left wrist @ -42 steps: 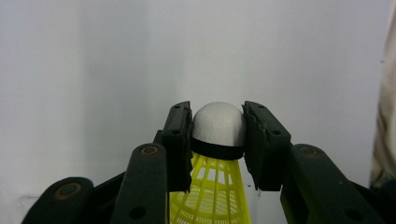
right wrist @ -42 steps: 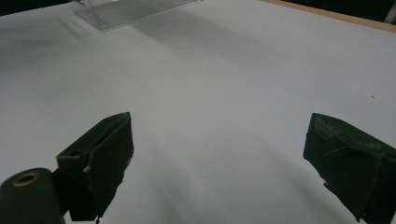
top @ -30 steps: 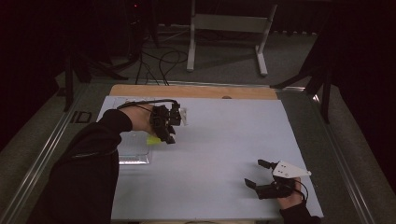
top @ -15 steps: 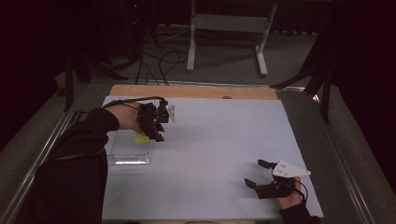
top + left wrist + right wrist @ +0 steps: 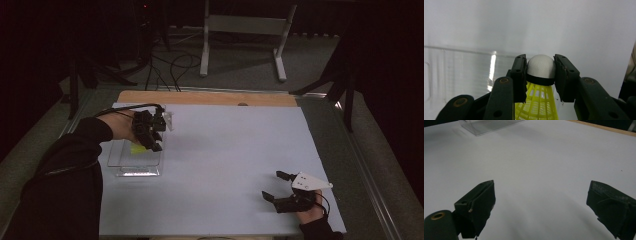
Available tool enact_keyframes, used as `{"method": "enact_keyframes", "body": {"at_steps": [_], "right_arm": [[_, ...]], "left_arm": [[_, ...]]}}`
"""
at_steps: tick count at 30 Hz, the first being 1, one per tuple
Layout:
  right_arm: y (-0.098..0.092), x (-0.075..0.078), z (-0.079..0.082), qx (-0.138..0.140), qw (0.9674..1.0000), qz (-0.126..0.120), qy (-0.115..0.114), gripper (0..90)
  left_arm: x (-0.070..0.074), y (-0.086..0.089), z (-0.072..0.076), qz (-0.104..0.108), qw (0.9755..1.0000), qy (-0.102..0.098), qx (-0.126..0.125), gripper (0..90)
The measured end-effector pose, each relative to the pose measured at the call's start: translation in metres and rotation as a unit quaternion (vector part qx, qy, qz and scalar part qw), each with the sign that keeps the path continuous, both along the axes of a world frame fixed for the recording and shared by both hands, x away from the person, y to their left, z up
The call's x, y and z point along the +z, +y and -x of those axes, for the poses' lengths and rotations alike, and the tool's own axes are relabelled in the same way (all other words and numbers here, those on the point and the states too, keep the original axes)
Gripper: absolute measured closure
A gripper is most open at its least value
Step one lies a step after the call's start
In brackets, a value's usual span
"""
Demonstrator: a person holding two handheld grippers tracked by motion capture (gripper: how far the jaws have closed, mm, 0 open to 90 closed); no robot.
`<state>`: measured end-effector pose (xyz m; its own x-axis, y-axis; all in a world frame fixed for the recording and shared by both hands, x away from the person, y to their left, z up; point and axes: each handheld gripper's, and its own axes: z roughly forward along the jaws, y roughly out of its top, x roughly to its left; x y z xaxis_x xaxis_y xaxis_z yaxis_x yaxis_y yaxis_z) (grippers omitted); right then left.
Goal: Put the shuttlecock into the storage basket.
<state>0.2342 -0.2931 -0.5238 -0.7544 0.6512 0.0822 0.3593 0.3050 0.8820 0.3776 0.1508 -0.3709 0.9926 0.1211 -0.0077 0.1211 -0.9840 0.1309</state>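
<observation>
A: What do the left tongs have hold of?

B: A shuttlecock. Both jaws press on its white rounded cork from either side, just above the black band, and the yellow mesh skirt hangs back between the arms of the tongs.

A: And where is that over the table?

B: In the high view the left tongs sit above the clear plastic tray near the table's left side, with a bit of yellow showing under them. The left gripper view has the tray's transparent wall just beyond the cork. Whether the shuttlecock touches the tray, I cannot tell.

A: The right tongs?

B: Jaws spread wide with nothing between them, low over the white sheet near the front right corner, well apart from the tray. Their own view shows bare table between the two black pads.
</observation>
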Motion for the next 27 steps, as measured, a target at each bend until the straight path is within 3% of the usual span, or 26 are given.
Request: {"method": "enact_keyframes", "body": {"at_steps": [8,13,27], "right_arm": [[0.001,-0.001,-0.001,0.002,1.0,0.004,-0.001,8.5],[0.001,-0.001,0.0,0.002,1.0,0.004,0.0,8.5],[0.001,-0.001,0.0,0.002,1.0,0.004,0.003,8.5]], "left_arm": [[-0.005,0.024,-0.002,-0.004,0.9999,0.0,0.017,64.9],[-0.01,0.028,-0.002,0.004,0.9998,0.002,0.019,64.8],[-0.036,0.025,-0.004,0.012,0.9997,-0.009,-0.019,64.7]]}}
